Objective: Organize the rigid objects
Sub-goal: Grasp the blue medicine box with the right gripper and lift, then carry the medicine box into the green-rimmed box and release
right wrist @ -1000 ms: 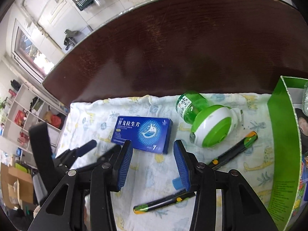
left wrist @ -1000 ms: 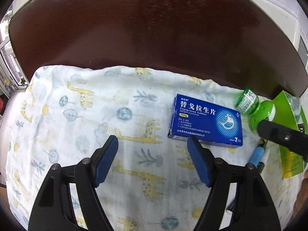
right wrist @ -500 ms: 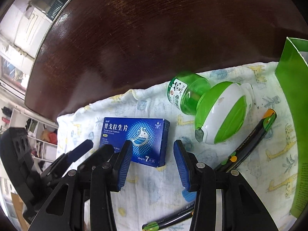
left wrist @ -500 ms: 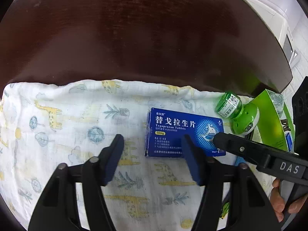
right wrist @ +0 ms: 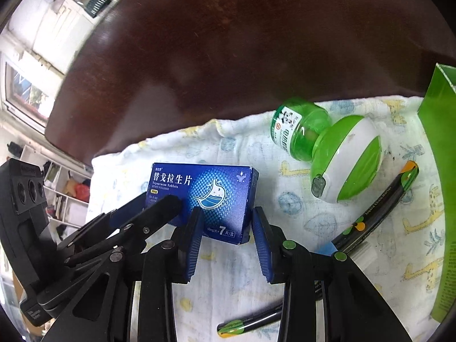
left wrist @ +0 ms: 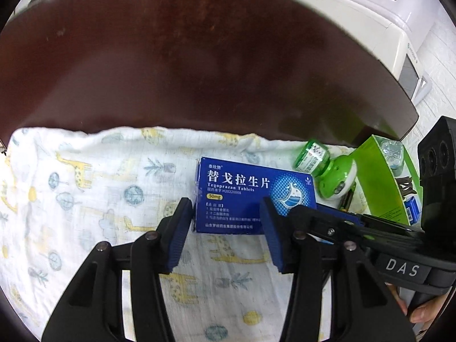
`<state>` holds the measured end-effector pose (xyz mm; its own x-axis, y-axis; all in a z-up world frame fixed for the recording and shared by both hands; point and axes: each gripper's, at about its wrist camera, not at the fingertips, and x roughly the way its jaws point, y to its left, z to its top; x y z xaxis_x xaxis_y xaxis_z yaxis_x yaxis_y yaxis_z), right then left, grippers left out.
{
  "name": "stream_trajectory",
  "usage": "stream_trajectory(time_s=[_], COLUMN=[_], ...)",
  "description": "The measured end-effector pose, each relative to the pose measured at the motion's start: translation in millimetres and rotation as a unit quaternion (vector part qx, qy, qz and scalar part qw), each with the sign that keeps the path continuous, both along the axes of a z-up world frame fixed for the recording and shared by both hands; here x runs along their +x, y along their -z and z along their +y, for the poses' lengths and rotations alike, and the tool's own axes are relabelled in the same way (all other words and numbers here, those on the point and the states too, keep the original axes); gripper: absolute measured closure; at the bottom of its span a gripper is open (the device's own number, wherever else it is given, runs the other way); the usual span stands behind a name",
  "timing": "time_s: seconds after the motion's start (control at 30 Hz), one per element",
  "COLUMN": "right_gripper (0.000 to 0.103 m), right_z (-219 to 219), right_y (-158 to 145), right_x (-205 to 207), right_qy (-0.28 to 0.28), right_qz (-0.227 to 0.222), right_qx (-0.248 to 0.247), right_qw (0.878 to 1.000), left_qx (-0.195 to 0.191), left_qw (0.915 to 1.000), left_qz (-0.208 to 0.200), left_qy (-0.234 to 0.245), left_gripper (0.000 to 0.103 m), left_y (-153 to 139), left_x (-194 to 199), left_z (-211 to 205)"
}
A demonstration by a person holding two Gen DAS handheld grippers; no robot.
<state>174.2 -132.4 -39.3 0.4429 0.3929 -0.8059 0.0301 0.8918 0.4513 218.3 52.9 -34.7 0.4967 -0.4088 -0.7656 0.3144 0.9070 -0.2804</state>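
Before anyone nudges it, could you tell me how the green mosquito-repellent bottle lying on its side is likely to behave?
The mosquito-repellent bottle lies on its side with a round body, so it would probably roll. Its wider green-and-white heater cap might make it curve. The giraffe-print cloth may slow it.

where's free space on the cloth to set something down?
Free: the giraffe cloth left of the blue tablet box, and the dark table beyond its far edge. Crowded: right of the box, around the green bottle, markers and green carton.
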Motion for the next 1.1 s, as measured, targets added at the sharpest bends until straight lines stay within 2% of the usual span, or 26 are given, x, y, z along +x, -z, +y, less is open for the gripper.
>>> stream_trajectory(time_s=[0.23, 0.57, 0.8, 1.1], right_gripper=[0.065, 0.065, 0.065, 0.065], right_z=[-20, -75, -136, -210], right_y=[-34, -79, -95, -95], right_x=[-23, -70, -97, -130], right_qy=[0.003, 0.043, 0.095, 0.155], right_qz=[-0.042, -0.107, -0.130, -0.139], right_qx=[0.005, -0.008, -0.006, -0.009], right_qw=[0.999, 0.993, 0.987, 0.978], left_qx=[0.004, -0.003, 0.015, 0.032], left_qw=[0.9991, 0.9938, 0.9865, 0.9769], left_qz=[-0.041, -0.085, -0.101, -0.098], left_qy=[0.010, 0.071, 0.128, 0.187], left_gripper=[0.056, 0.056, 0.056, 0.055], left_y=[-36, -81, -94, -92], left_x=[-28, -64, -82, -98], left_z=[-15, -77, -147, -226])
